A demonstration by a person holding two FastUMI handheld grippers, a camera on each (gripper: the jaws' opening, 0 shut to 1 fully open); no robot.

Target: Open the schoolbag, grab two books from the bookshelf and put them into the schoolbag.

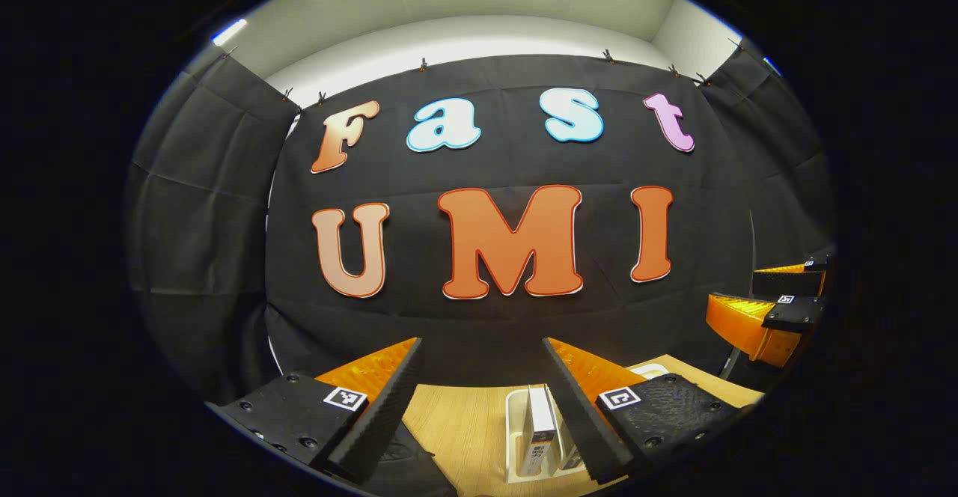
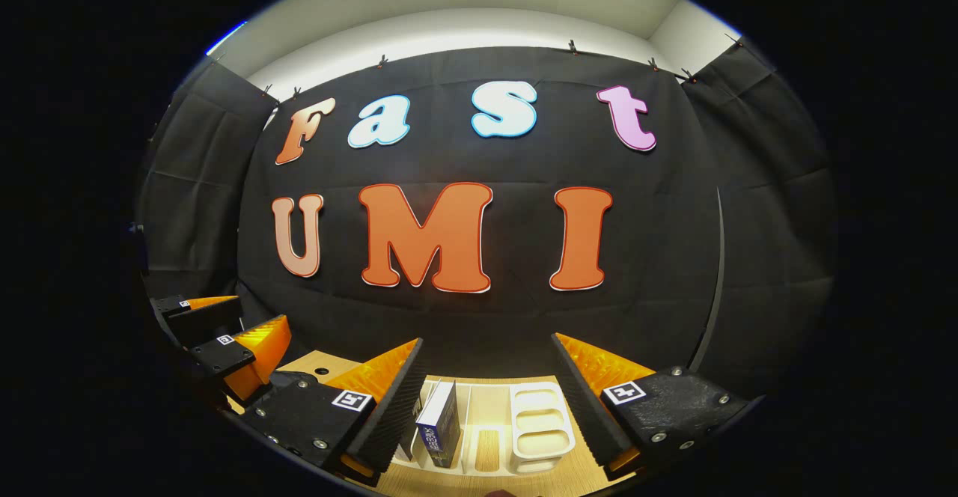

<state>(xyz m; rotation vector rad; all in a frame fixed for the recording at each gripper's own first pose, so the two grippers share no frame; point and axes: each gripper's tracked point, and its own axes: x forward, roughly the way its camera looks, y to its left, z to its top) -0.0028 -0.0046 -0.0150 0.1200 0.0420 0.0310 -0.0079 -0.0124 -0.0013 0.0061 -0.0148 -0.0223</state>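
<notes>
My left gripper (image 1: 483,341) is open and held up above the wooden table (image 1: 464,422), with nothing between its fingers. Below it, a white bookshelf rack (image 1: 515,437) holds an upright white book (image 1: 540,426). A dark fabric shape (image 1: 408,461), possibly the schoolbag, lies under its left finger. The right gripper (image 1: 737,291) hangs at the far right. In the right gripper view, my right gripper (image 2: 486,340) is open and empty above the rack (image 2: 486,407), where a blue book (image 2: 441,422) stands at the left end. The left gripper (image 2: 258,313) shows at the left.
The rack's right part is a white tray section (image 2: 540,418) with shallow compartments. The booth's black cloth wall (image 2: 479,317) rises just behind the table's far edge. A small hole marks the tabletop (image 2: 322,370) at the left.
</notes>
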